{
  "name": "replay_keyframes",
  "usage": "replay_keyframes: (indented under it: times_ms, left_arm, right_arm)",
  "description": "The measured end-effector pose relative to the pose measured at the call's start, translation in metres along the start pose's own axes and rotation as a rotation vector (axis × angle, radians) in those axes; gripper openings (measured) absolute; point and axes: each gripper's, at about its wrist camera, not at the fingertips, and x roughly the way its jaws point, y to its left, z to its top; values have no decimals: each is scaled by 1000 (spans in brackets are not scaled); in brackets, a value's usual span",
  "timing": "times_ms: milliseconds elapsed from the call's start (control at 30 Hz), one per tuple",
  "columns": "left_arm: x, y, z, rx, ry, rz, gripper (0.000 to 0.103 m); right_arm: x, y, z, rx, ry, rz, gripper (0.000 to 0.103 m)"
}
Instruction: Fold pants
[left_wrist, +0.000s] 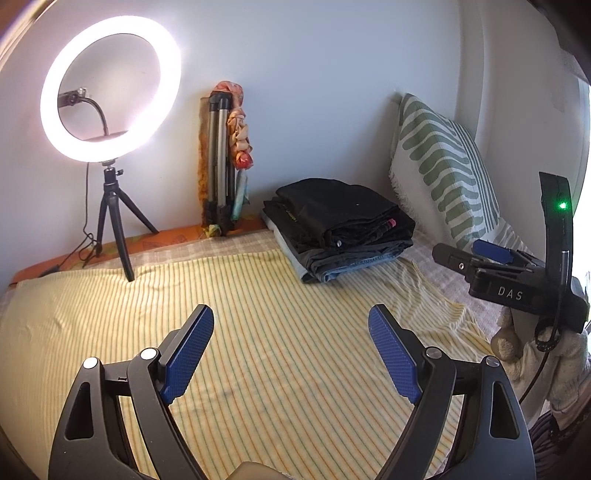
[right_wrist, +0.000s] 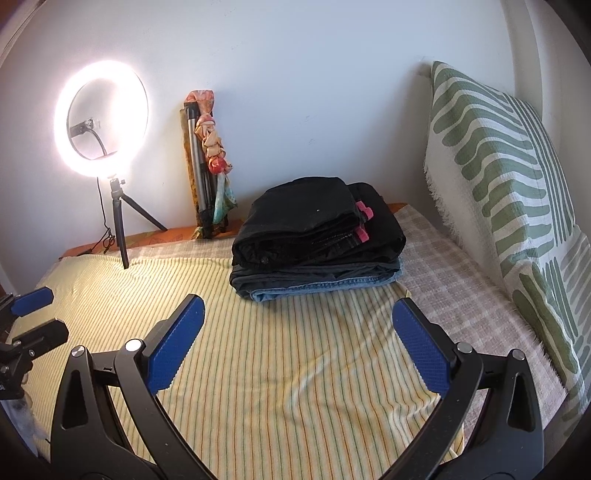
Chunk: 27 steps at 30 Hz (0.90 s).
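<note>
At ten o'clock glows a ring light (right_wrist: 101, 120). The left gripper (left_wrist: 291, 350) and right gripper (right_wrist: 298, 345) hover, fingers spread wide and empty, over the ribbed striped blanket (right_wrist: 277, 369). The folded pants (right_wrist: 317, 240), soft dark denim stacked flat, sit at twelve o'clock. Take only the top pair, pinching its thick edge. A patterned pillow (right_wrist: 498, 166) leans at two o'clock.

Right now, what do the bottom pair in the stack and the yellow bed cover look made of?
Bottom pair of pants: likely denim, faded blue with a stitched hem edge showing. Yellow bed cover: a soft, matte woven cloth, perhaps cotton, with fine stripes and loose ripples; the fibre can't be confirmed.
</note>
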Motion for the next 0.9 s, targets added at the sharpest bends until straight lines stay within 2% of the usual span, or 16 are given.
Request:
replay_keyframes:
  times_ms: [900]
  left_arm:
    - [-7, -6, 2, 6, -7, -16, 86]
  right_arm:
    - [6, 7, -4, -18, 12, 11, 103]
